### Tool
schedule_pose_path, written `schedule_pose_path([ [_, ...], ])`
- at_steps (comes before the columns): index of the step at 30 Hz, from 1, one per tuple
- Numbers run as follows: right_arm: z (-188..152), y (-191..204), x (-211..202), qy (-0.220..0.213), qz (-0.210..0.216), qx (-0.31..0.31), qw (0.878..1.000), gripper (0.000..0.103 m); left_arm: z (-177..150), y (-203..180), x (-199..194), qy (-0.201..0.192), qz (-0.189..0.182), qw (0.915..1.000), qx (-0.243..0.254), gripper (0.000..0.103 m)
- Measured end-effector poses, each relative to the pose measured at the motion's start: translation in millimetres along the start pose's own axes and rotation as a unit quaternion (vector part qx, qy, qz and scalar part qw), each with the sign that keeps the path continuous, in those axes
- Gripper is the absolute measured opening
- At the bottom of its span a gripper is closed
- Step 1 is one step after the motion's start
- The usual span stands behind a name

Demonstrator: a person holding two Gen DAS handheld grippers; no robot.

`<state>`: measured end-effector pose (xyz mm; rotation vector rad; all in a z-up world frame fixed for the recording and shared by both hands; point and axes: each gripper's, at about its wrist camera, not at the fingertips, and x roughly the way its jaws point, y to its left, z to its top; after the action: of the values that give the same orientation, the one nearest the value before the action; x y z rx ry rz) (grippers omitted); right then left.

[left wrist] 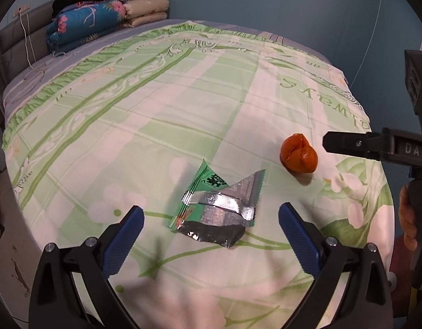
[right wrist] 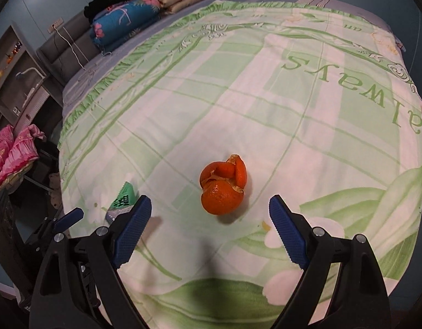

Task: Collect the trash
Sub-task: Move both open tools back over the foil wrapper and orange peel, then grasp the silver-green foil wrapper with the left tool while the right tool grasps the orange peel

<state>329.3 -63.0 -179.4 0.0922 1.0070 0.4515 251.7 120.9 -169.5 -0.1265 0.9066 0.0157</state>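
A torn green and silver snack wrapper [left wrist: 215, 205] lies flat on the green and white bedspread [left wrist: 156, 109]. My left gripper [left wrist: 211, 219] is open and empty, its blue pads on either side of the wrapper, just short of it. An orange peel [left wrist: 298, 155] sits to the wrapper's right. In the right wrist view the orange peel [right wrist: 223, 189] lies just ahead of my open, empty right gripper [right wrist: 210, 213], between the lines of its pads. A corner of the wrapper [right wrist: 123, 201] shows behind the left pad. The right gripper also shows in the left wrist view at the right edge [left wrist: 375, 142].
Folded quilts and pillows [left wrist: 101, 19] are stacked at the bed's head against the headboard [left wrist: 19, 44]. A white cable [left wrist: 27, 41] hangs there. In the right wrist view, shelving [right wrist: 13, 76] and pink cloth [right wrist: 13, 150] stand left of the bed. The bed's edge drops off on the left.
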Motion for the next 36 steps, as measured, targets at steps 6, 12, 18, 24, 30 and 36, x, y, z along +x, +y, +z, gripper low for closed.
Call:
schedule_pose_path([
  [6,7,1,24,0.019,-0.021,0.003,1.0,0.084,4,-2,24,0.022,-0.014,0.9997,0.004,0.095],
  [12,12,2,40,0.028,-0.047,-0.001,0.998,0.083,9,-5,41,0.038,-0.027,0.9989,0.004,0.095],
  [18,11,-1,54,0.045,-0.054,0.003,0.998,0.077,9,-5,47,0.039,-0.041,0.9984,-0.004,0.094],
  [24,10,2,64,0.055,-0.059,0.001,0.997,0.067,9,-2,48,0.042,-0.053,0.9977,-0.01,0.08],
  [30,10,4,68,0.062,-0.055,0.016,0.996,0.055,9,0,57,0.056,-0.061,0.9964,-0.02,0.057],
  [36,13,4,70,0.063,-0.065,0.02,0.996,0.037,11,3,55,0.047,-0.06,0.9968,-0.024,0.037],
])
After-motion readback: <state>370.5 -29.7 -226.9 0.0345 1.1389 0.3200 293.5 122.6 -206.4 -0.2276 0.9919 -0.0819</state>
